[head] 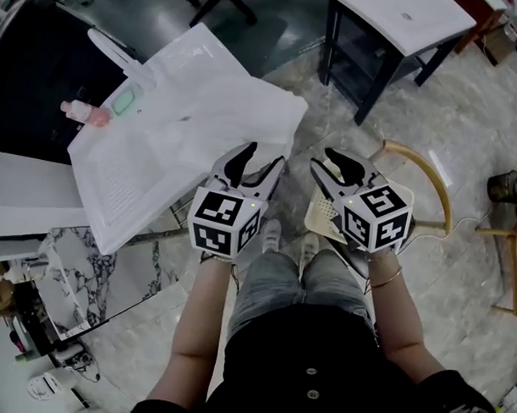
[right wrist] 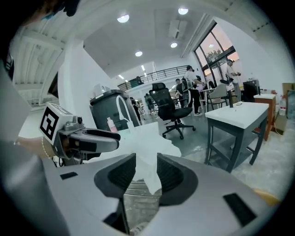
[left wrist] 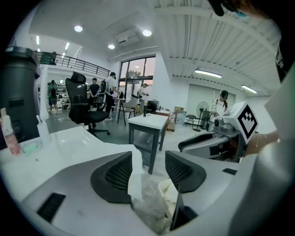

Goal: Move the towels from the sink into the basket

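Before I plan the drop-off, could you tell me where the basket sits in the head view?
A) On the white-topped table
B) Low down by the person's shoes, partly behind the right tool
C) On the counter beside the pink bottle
B: the cream perforated basket shows low beside the person's shoes, partly hidden behind the right tool.

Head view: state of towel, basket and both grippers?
towel: spread out flat, not in the basket.
basket: below the right gripper, mostly hidden, contents unclear.
left gripper: open, with the towel edge between its jaws, not clamped.
right gripper: open, nothing clamped.
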Demonstrator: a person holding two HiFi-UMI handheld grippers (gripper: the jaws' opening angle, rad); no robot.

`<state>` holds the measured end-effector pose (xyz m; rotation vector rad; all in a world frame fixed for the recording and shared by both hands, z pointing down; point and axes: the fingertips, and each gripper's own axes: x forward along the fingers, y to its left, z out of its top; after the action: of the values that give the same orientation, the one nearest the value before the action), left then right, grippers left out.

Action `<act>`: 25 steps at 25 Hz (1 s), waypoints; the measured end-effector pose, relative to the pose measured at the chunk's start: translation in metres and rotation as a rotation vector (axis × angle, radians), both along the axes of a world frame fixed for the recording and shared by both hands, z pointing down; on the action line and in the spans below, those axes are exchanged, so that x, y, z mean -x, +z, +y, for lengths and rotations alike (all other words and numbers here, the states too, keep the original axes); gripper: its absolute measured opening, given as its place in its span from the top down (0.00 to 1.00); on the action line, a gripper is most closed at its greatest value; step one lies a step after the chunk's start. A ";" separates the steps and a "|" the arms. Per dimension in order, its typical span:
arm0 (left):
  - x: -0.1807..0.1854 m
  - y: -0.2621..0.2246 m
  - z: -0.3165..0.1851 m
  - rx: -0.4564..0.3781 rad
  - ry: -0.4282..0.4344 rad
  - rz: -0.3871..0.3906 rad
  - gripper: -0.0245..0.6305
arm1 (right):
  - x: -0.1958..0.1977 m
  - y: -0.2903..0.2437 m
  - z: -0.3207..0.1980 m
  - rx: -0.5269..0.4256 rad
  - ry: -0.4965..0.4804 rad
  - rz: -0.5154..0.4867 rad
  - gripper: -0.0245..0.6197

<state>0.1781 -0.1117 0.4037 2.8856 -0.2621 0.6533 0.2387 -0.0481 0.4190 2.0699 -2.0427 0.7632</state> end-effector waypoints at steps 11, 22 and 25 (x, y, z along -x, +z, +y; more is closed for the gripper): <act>0.068 0.022 -0.090 -0.205 0.082 -0.200 0.62 | 0.038 -0.006 -0.064 -0.009 -0.012 0.024 0.75; 0.068 0.077 -0.115 -0.387 0.343 -0.417 0.55 | 0.042 0.007 -0.098 -0.008 0.083 0.016 0.75; 0.062 0.088 -0.115 -0.404 0.433 -0.442 0.55 | 0.041 0.014 -0.101 0.004 0.109 0.010 0.75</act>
<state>0.1161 -0.2270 0.4915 3.1643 0.2164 1.4712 0.1978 -0.1489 0.4331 2.1938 -1.9350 0.7711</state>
